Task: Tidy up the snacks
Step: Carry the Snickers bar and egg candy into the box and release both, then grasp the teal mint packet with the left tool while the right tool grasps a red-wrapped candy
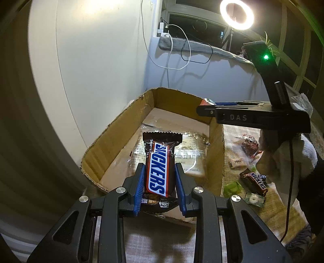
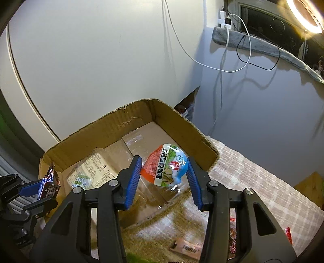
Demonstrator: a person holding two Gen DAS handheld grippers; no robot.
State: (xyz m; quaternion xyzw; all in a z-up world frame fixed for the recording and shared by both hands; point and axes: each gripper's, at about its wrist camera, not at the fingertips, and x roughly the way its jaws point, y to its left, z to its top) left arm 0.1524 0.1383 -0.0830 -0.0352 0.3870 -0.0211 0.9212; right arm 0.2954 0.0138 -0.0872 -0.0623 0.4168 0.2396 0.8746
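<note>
My left gripper (image 1: 160, 167) is shut on a brown Snickers bar (image 1: 160, 149), gripped across its lower half and standing up over the near wall of an open cardboard box (image 1: 113, 129). From the right wrist view the same gripper (image 2: 43, 189) and its bar (image 2: 48, 182) show at the box's left corner. My right gripper (image 2: 163, 158) is shut on an orange, white and blue snack packet (image 2: 166, 165), held over the box's (image 2: 113, 129) right part. In the left wrist view the right gripper (image 1: 202, 107) reaches in from the right above the box's far right wall.
A flat clear printed packet (image 2: 93, 172) lies on the box floor. Right of the box, on a woven mat, lie another Snickers (image 1: 254, 183), green packets (image 1: 232, 188) and a red packet (image 1: 250, 146). A white wall stands behind, with hanging cables (image 1: 182, 50) and a ring light (image 1: 237, 14).
</note>
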